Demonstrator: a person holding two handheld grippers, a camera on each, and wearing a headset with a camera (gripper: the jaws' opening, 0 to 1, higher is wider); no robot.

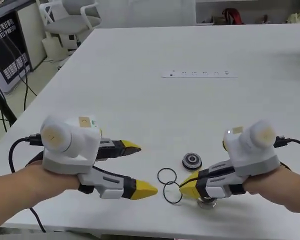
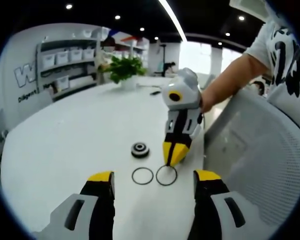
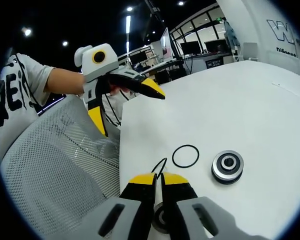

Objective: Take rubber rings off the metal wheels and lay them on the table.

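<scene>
Two thin black rubber rings lie near the table's front edge, one ring [image 1: 167, 175] flat and free, the second ring [image 1: 172, 192] beside it. My right gripper [image 1: 186, 183] is shut, with the second ring [image 3: 158, 167] pinched at its yellow tips [image 3: 160, 179]. A metal wheel [image 3: 160, 218] sits under those jaws. Another metal wheel [image 1: 192, 161] stands apart on the table, also seen as the round wheel [image 3: 227, 167]. My left gripper [image 1: 139, 168] is open and holds nothing, left of the rings; its jaws [image 2: 154, 177] frame both rings [image 2: 142, 175].
A white power strip [image 1: 199, 74] lies farther back on the white table [image 1: 140, 100]. An office chair [image 1: 70, 20] stands beyond the far left corner. A grey mesh chair back [image 3: 55, 165] is close to the table's front edge. A potted plant [image 2: 122, 67] stands at the far end.
</scene>
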